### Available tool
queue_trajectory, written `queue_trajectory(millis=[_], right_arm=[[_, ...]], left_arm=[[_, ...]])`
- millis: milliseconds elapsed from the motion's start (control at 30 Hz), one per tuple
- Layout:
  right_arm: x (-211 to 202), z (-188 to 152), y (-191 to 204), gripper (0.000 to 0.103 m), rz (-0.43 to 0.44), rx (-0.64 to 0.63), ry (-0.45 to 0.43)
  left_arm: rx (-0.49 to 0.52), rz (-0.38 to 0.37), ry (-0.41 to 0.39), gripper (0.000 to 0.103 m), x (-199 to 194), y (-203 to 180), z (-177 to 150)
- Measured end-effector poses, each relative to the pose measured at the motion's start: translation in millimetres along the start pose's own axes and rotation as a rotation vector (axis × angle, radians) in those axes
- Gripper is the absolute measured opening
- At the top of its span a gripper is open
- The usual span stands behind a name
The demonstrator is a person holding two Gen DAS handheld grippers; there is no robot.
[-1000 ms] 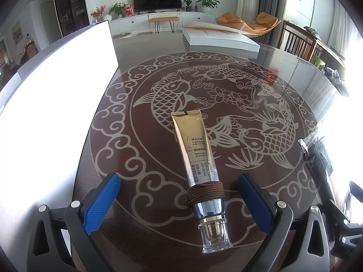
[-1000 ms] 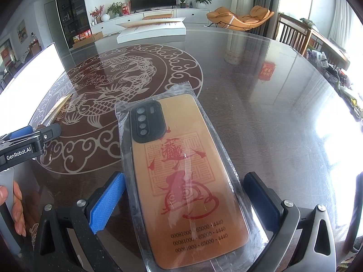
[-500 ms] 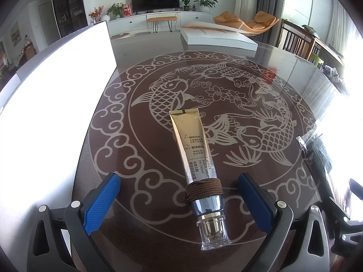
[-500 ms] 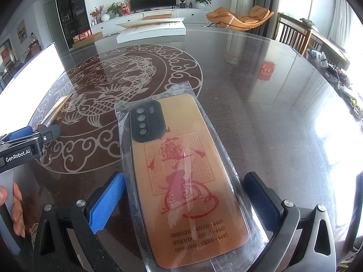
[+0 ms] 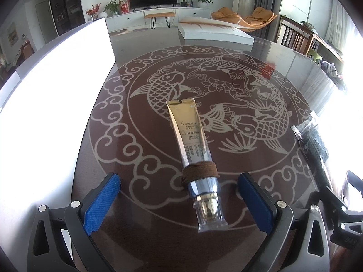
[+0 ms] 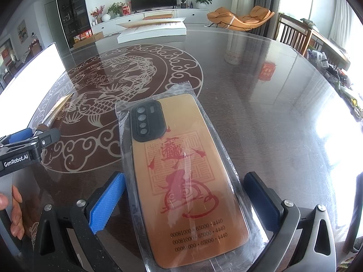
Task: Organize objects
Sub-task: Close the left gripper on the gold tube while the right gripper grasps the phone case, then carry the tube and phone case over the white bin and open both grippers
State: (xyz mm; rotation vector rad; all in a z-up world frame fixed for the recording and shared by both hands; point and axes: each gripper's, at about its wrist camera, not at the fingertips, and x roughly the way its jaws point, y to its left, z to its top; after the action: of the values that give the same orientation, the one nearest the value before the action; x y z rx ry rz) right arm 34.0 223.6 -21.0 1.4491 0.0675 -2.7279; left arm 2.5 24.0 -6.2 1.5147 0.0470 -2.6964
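A gold tube [image 5: 189, 131] lay flat on the glass table [image 5: 283, 63], over the carved fish pattern, its crimped end pointing away and its clear cap [image 5: 209, 215] toward the camera. Small print ran down its face, the lower part was silver, and a brown band [image 5: 199, 172] was wound around it just above that silver section. The left gripper [image 5: 179, 201] stood wide open with its blue pads either side of the cap end, touching nothing. To the right, a phone case [image 6: 188, 181] in a clear bag [image 6: 177, 90] lay flat on the table; the case was orange-tan with a black camera block at the far end, a red seal design in the middle and three rows of digits near the close end. The right gripper [image 6: 183, 201] was also wide open, its pads flanking the case without gripping it. A white box [image 6: 152, 31] sat at the far edge
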Motion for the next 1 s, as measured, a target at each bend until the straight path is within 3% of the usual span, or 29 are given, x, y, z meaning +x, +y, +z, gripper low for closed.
queue_trajectory(millis=[133, 233, 300, 333, 367, 400, 433, 633, 1000], right_arm=[[0, 2, 1, 0.103, 0.01, -0.015, 0.025], [8, 20, 2, 0.103, 0.035, -0.059, 0.182], [14, 30, 5, 0.103, 0.048, -0.092, 0.278], [17, 34, 7, 0.103, 0.06, -0.106, 0.3], [17, 37, 9, 0.101, 0.063, -0.125, 0.303], [15, 39, 10, 0.091, 0.069, -0.139, 0.286], [12, 41, 11, 0.077, 0.072, -0.145, 0.27], [-8, 29, -4, 0.077, 0.157, -0.017, 0.253], [-63, 34, -14, 0.077, 0.26, 0.08, 0.17]], left_arm=[[0.032, -0.017, 0.091, 0.103, 0, 2, 3], [0.081, -0.042, 0.153, 0.103, 2, 2, 8], [0.13, -0.06, 0.154, 0.103, 1, -2, 8], [0.146, -0.072, 0.129, 0.087, -3, -5, 7], [0.163, -0.082, 0.099, 0.057, -10, -7, 6], [0.172, -0.088, 0.078, 0.036, -15, -8, 5], [0.169, -0.078, 0.07, 0.026, -17, -7, 4], [0.078, -0.189, 0.019, 0.025, -40, 9, -12], [0.075, -0.295, -0.089, 0.025, -106, 11, -52]])
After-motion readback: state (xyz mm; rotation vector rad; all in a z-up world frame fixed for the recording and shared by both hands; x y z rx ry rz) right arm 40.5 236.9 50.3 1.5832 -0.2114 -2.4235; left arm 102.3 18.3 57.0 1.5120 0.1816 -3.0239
